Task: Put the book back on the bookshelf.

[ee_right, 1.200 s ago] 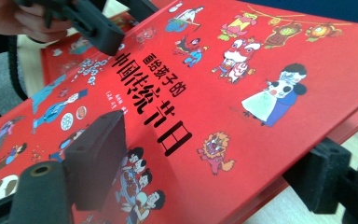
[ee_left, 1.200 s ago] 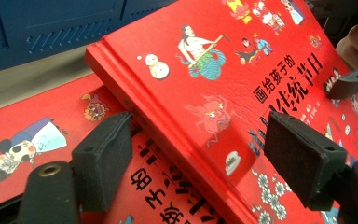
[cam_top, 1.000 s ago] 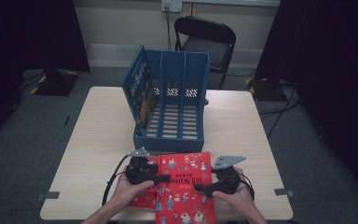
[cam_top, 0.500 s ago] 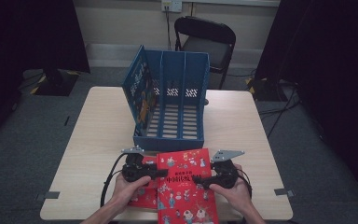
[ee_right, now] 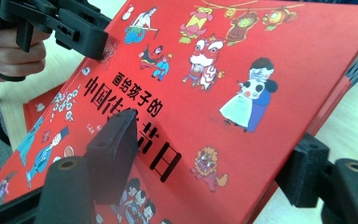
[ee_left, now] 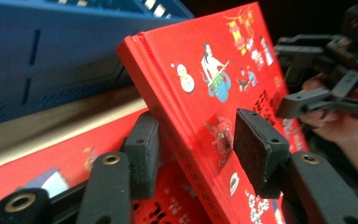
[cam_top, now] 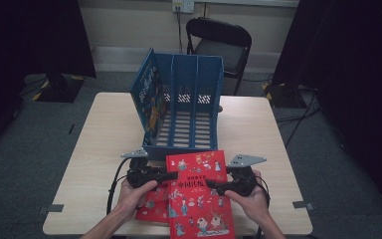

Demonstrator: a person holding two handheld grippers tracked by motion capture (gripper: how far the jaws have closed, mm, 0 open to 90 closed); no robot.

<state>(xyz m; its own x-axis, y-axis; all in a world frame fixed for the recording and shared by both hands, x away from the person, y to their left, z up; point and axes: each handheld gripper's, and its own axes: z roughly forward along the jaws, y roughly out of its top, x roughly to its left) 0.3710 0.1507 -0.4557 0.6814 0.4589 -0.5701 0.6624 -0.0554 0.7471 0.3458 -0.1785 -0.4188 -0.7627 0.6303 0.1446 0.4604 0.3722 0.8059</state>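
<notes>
Red book (cam_top: 199, 196): left gripper (cam_top: 173, 175) has been closing on its spine edge, right gripper (cam_top: 213, 187) straddles the opposite edge, pads not clearly pressing. Seat both grips before you lift toward the blue rack (cam_top: 186, 112).

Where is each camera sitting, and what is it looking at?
High view: above the table's near side, looking forward and down at the blue rack and top red book; forearms and hands enter below.
Left gripper view: rides the left gripper, looking along its jaws, which straddle that book's edge.
Right gripper view: rides the right gripper, facing the cover.
Shared: the top red book; each gripper view also catches the other gripper.
</notes>
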